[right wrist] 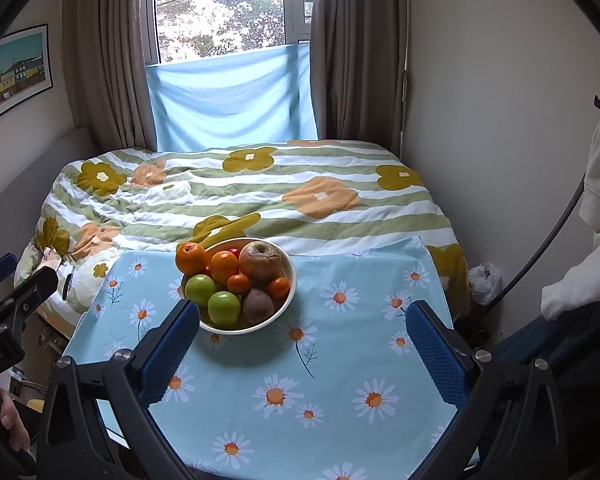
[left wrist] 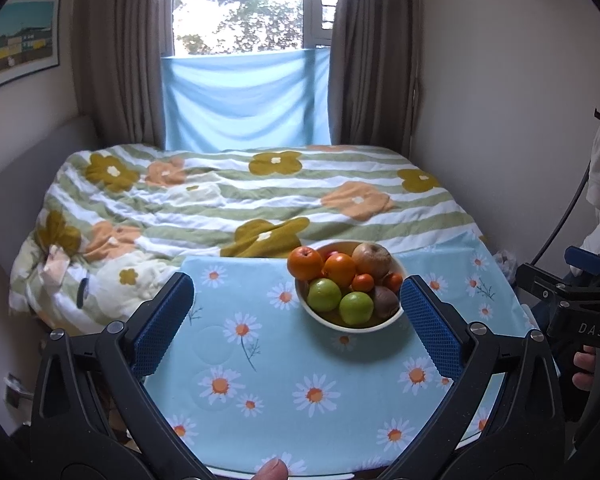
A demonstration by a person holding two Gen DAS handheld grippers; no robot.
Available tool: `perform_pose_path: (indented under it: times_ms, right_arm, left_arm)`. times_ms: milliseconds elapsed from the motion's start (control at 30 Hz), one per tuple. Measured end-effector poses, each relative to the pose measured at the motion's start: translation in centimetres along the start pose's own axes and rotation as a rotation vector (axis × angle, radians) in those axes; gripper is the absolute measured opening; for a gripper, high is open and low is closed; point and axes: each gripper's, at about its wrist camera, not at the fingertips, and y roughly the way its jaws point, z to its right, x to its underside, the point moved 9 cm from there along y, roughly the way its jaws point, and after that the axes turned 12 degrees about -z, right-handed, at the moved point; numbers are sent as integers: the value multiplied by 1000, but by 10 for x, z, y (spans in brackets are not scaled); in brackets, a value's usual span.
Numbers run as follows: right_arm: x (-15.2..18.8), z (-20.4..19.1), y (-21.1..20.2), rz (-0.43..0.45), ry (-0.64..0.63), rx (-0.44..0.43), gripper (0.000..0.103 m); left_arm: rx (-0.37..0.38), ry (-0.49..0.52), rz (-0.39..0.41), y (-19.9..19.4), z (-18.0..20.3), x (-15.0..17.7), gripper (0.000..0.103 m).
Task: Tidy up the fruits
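A white bowl [left wrist: 397, 266] [right wrist: 289, 265] stands at the far side of a small table with a blue daisy cloth [left wrist: 300, 368] [right wrist: 340, 360]. It holds oranges [left wrist: 305, 263] [right wrist: 190, 258], two green apples [left wrist: 323, 294] [right wrist: 224, 307], small tangerines, a brown wrinkled apple [left wrist: 372, 259] [right wrist: 260, 261] and a dark round fruit [right wrist: 258, 304]. My left gripper [left wrist: 296, 312] is open and empty, hovering above the cloth in front of the bowl. My right gripper [right wrist: 302, 340] is open and empty, in front of and right of the bowl.
A bed with a flowered striped quilt [left wrist: 240, 196] [right wrist: 260, 188] lies behind the table. Curtains and a window are at the back. A wall stands close on the right. White clothing [right wrist: 596, 208] hangs at the far right.
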Motion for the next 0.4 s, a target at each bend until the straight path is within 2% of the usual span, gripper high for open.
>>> perform_pose_path:
  times_ms: [400]
  right_arm:
    - [-1,1,0,1,3,2,103]
  left_arm:
    - [-12,14,4,0,5,1,103]
